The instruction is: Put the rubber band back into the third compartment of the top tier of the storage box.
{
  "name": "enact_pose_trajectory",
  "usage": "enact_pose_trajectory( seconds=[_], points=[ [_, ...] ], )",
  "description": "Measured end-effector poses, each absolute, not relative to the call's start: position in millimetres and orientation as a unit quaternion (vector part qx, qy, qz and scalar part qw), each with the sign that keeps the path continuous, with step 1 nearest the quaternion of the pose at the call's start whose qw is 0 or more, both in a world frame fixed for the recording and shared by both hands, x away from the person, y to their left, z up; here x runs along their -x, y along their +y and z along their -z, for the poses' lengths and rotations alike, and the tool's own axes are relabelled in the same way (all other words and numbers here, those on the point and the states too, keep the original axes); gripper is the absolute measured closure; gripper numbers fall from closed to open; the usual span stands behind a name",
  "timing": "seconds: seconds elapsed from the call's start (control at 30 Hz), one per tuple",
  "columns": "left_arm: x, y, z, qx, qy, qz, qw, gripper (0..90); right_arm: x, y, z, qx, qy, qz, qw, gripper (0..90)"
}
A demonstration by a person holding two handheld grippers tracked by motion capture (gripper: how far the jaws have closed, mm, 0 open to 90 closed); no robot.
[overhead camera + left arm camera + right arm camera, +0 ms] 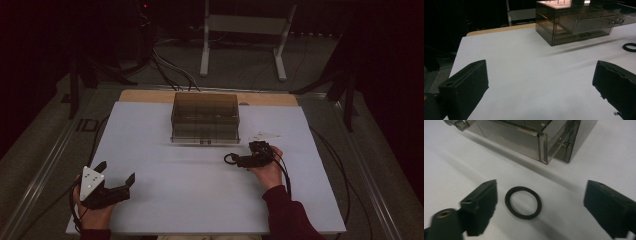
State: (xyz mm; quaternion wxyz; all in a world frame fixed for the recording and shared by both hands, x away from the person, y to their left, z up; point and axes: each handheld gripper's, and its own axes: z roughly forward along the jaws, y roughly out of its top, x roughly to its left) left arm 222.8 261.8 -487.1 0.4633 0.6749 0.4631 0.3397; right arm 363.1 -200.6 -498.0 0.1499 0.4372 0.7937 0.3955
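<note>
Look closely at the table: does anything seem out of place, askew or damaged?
One drawer of the smoky clear drawer box is pulled partly out, past the box front. A black ring lies loose on the white table between the right gripper's open jaws. Nothing looks spilled or broken.

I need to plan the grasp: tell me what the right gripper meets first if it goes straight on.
Probably the black ring, lying flat on the table between the open jaws of the right gripper; the drawer box stands beyond.
</note>
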Motion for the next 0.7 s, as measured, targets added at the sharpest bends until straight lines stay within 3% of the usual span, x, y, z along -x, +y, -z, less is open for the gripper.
enact_pose_trajectory(
  seconds=[0.27, 0.7],
  points=[
    [-223, 263, 487, -0.673, 0.464, -0.338, 0.467, 1.0, -366, -197, 506, -0.435, 0.803, -0.383, 0.137, 24.3],
    [-223, 262, 488, -0.675, 0.463, -0.336, 0.466, 1.0, -365, -195, 517, -0.431, 0.815, -0.363, 0.136, 52.8]
  ],
)
